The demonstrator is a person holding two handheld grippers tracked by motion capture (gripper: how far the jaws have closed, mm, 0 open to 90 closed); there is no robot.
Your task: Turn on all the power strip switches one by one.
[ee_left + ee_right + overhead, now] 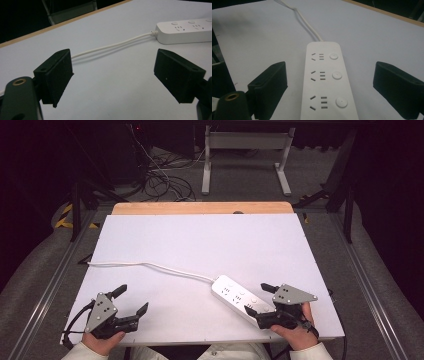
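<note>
The white power strip (241, 298) lies flat on the white table board (210, 245), towards the board's near right corner, its sockets and round buttons facing up. Its white cable (150, 266) runs from the strip's far end leftward across the board to the left edge. The right gripper (261, 301) stands at the strip's near end, jaws spread wide, one on either side of the strip's body, neither pad pressing on it. The left gripper (131, 300) sits well to the left of the strip, jaws wide apart, with bare board between them.
</note>
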